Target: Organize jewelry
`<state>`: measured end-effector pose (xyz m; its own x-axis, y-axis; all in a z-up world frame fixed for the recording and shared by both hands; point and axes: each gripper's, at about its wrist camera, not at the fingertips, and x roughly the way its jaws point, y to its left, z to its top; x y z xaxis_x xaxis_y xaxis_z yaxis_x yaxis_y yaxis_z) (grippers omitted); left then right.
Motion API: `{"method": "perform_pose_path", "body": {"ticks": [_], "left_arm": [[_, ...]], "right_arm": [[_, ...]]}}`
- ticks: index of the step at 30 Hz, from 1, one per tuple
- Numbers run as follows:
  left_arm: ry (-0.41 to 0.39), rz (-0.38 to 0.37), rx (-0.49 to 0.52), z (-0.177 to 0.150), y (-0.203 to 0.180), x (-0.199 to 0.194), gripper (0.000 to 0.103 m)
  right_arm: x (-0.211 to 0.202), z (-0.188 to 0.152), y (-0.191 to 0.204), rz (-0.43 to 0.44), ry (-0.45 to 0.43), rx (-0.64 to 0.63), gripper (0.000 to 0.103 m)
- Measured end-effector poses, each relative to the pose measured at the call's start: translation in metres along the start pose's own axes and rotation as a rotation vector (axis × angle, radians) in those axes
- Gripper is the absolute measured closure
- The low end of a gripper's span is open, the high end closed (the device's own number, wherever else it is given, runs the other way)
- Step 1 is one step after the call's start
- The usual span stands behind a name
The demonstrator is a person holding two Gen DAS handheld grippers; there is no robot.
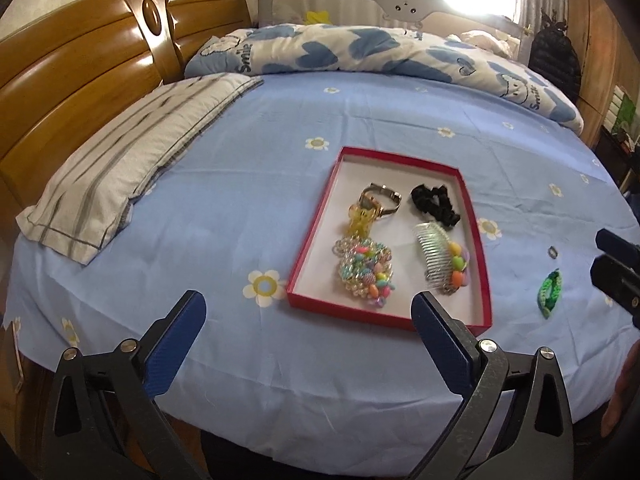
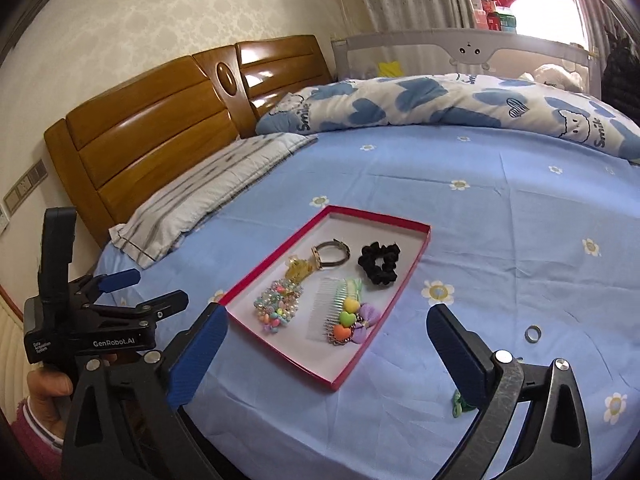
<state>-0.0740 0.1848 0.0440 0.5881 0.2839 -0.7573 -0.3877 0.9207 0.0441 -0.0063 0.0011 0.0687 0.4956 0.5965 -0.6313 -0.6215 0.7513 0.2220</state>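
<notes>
Both spread and empty, left gripper (image 1: 308, 316) and right gripper (image 2: 326, 330) above the bed's near edge, facing a red tray (image 2: 280, 356) already filled, probably for the ring (image 2: 532, 334) and green band (image 1: 549, 294) loose on the sheet (image 1: 240, 200) beside it.

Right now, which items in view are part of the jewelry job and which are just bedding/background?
Job: red tray; inside it watch, black scrunchie, beaded bracelets, comb, yellow clip. Still loose on the sheet: ring, green band.

Background: pillow, quilt, headboard, bed rail.
</notes>
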Motion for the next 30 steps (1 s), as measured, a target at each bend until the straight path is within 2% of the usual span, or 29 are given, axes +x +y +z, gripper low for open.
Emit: {"method": "perform_pose_path", "body": {"ticks": [12, 17, 30], "left_arm": [[0.042, 0.061, 0.016, -0.02, -0.002, 0.03, 0.0], [0.026, 0.102, 0.038, -0.026, -0.006, 0.033, 0.0], [0.019, 0.097, 0.051, -0.029, -0.012, 0.037, 0.0]], "right_arm": [[0.036, -0.031, -0.004, -0.029, 0.084, 0.026, 0.002], [0.044, -0.039, -0.006, -0.047, 0.099, 0.03, 0.002], [0.053, -0.048, -0.007, -0.058, 0.101, 0.033, 0.002]]}}
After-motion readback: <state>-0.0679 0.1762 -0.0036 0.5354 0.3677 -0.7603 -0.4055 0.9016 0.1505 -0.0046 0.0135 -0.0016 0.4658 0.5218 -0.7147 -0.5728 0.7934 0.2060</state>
